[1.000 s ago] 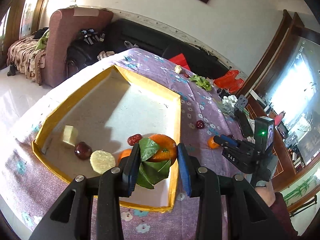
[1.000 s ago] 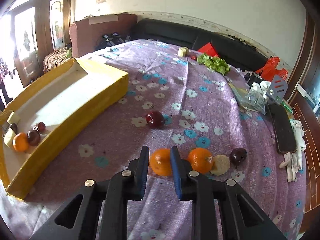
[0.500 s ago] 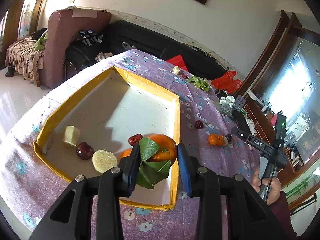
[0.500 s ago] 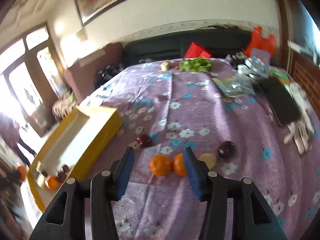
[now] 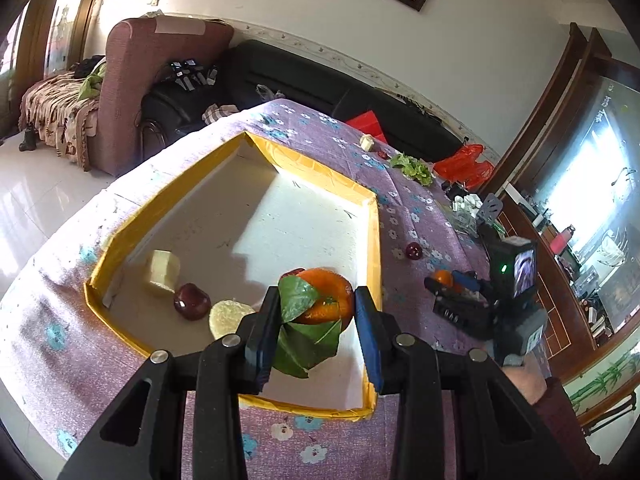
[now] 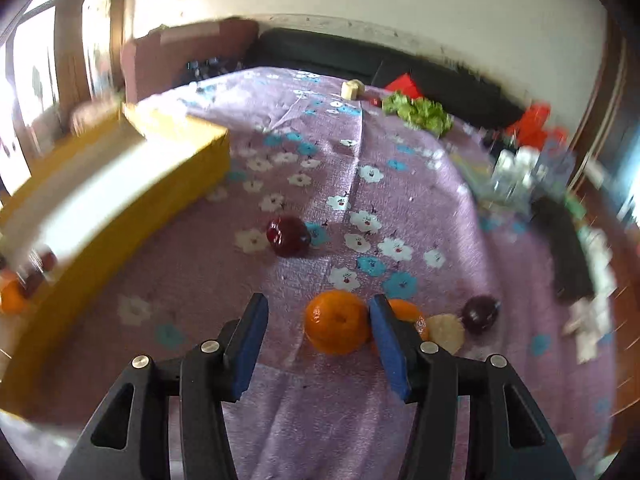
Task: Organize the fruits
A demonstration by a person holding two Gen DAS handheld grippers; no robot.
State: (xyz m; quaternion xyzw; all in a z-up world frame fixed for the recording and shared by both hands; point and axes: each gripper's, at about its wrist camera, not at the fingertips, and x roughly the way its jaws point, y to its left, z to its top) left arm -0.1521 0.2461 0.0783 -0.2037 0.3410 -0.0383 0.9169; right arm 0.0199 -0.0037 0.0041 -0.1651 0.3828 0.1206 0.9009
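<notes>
My left gripper [image 5: 316, 300] is shut on an orange with green leaves [image 5: 328, 292], held just over the near right part of the yellow box [image 5: 320, 168]. Inside the box lie a pale cube [image 5: 162, 268], a dark red fruit [image 5: 191, 301] and a pale round slice [image 5: 228, 316]. My right gripper [image 6: 318, 312] stands open low over the purple cloth, an orange [image 6: 338, 320] between its pads. The right pad touches that fruit; the left pad is apart from it. A second orange [image 6: 408, 312] sits just behind the right finger.
Right of the oranges lie a pale slice [image 6: 444, 332] and a dark plum [image 6: 480, 314]. A red fruit [image 6: 288, 236] sits further up the cloth. The yellow box [image 6: 140, 200] is at the left. Lettuce [image 6: 416, 110] and a pale cube [image 6: 352, 89] lie at the far end.
My right gripper was shut near the oranges, then rose and opened, and has come down around the left orange. The left gripper keeps still with the leafy orange.
</notes>
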